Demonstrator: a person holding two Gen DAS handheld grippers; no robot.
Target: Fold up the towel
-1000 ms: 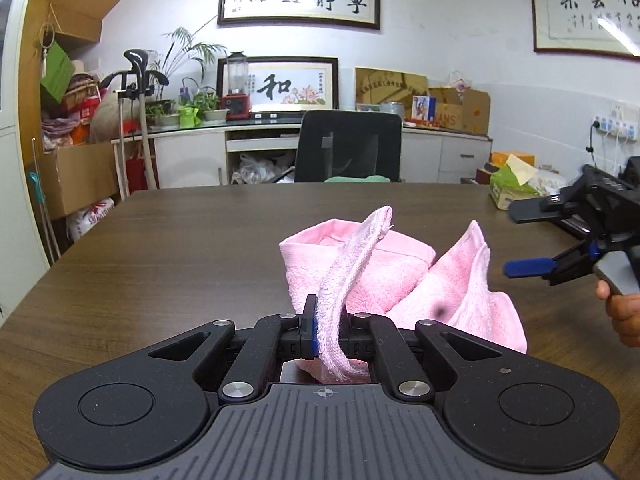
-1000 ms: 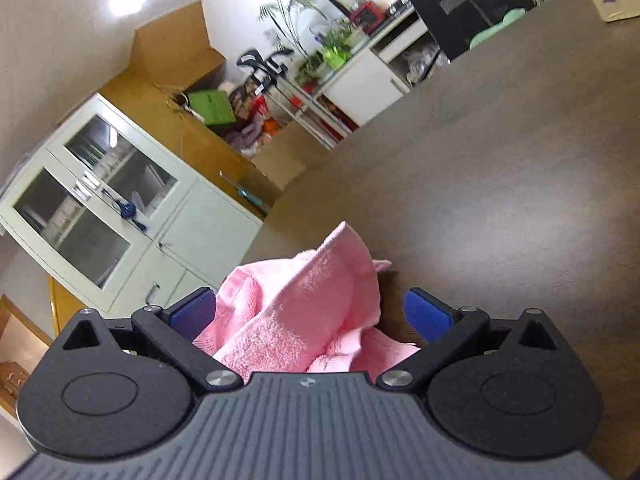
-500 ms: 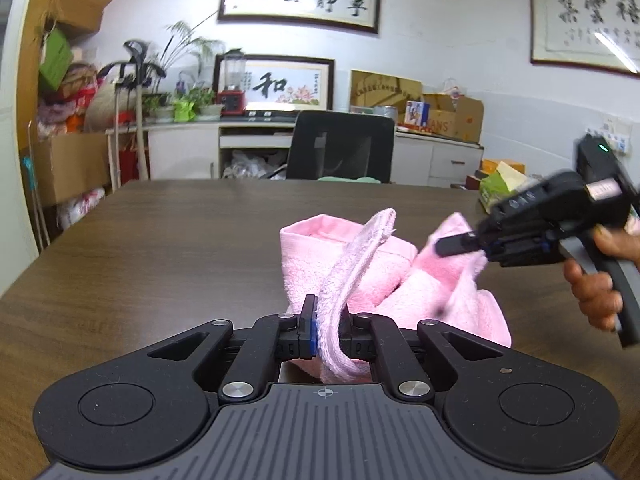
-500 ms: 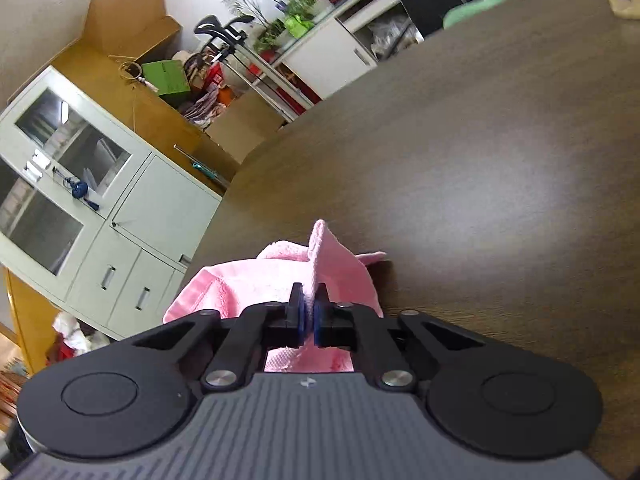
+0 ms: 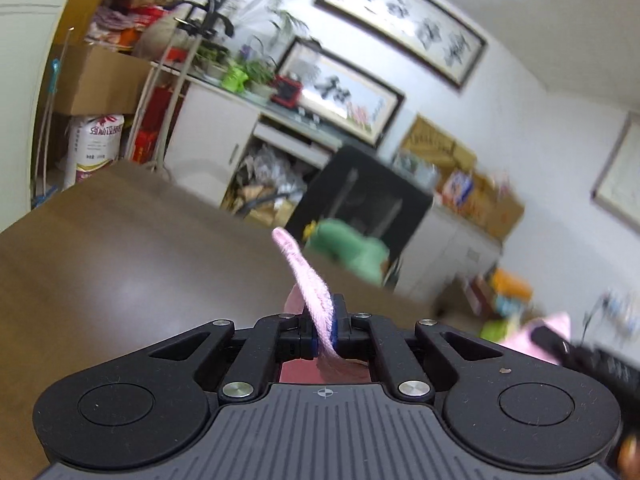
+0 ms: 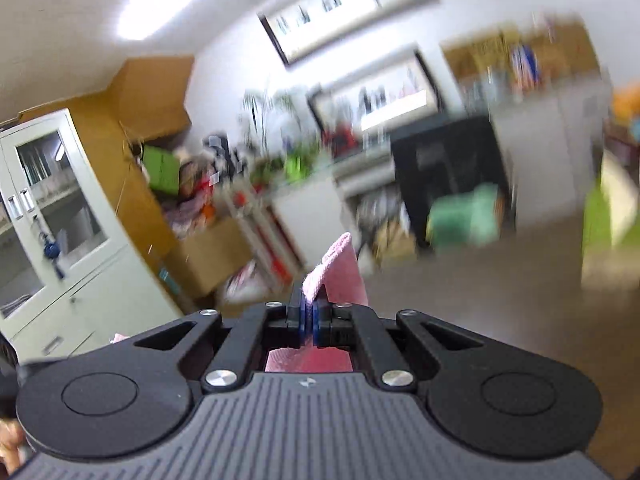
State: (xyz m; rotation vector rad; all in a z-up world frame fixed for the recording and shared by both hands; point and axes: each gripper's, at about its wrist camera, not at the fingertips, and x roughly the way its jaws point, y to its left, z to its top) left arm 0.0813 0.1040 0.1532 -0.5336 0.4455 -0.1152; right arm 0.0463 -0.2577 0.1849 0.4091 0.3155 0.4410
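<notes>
Both grippers hold the pink towel above the brown table (image 5: 120, 256). In the left wrist view my left gripper (image 5: 325, 332) is shut on one edge of the pink towel (image 5: 308, 280), which sticks up between the pads as a narrow strip. At that view's right edge the other corner of the towel (image 5: 552, 328) shows in the right gripper's blurred black fingers (image 5: 568, 350). In the right wrist view my right gripper (image 6: 307, 320) is shut on a towel corner (image 6: 340, 268) that stands up past the pads. The rest of the towel hangs below, hidden.
A black office chair (image 5: 372, 196) with a green cushion (image 5: 352, 248) stands at the table's far side. Behind it run white cabinets (image 5: 216, 140) with plants, boxes and framed calligraphy. A glass-door cabinet (image 6: 52, 216) stands at the left in the right wrist view.
The right gripper went from wide open around a towel corner to shut on it. Both grippers then rose and rolled, lifting the towel off the table; the pile has left both views.
</notes>
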